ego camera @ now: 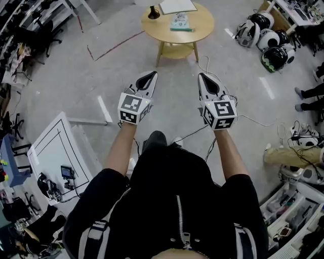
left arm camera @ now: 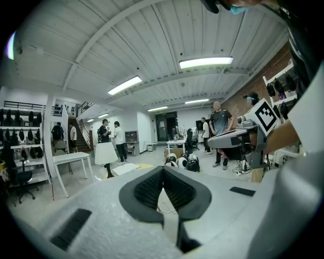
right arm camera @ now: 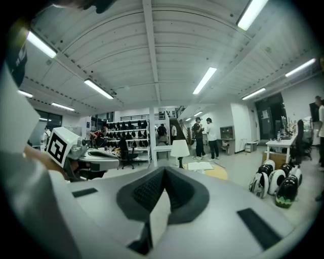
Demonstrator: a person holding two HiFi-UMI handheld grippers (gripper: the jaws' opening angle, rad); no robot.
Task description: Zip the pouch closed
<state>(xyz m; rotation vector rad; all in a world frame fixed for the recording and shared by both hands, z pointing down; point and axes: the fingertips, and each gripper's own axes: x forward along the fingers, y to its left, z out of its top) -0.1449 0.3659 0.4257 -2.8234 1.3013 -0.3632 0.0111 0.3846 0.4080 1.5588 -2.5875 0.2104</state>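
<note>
A small teal and white item point(ego camera: 180, 21), possibly the pouch, lies on the round wooden table point(ego camera: 200, 31) some way ahead of me. Whether its zip is open or closed I cannot tell at this distance. My left gripper point(ego camera: 152, 75) point(left arm camera: 163, 170) and right gripper point(ego camera: 201, 76) point(right arm camera: 164, 170) hang side by side in the air over the floor, well short of the table and pointing toward it. The jaws of both are shut with nothing between them. Each gripper also shows from the side in the other's view, the right gripper point(left arm camera: 212, 143) and the left gripper point(right arm camera: 115, 156).
A small lamp point(ego camera: 153, 12) point(right arm camera: 179, 148) and a white sheet point(ego camera: 177, 6) share the table. Black-and-white helmets point(ego camera: 263, 31) lie on the floor at right, with cables point(ego camera: 253, 120) near my right hand. A white table point(ego camera: 55, 149) stands at left. People point(right arm camera: 203, 135) stand far off.
</note>
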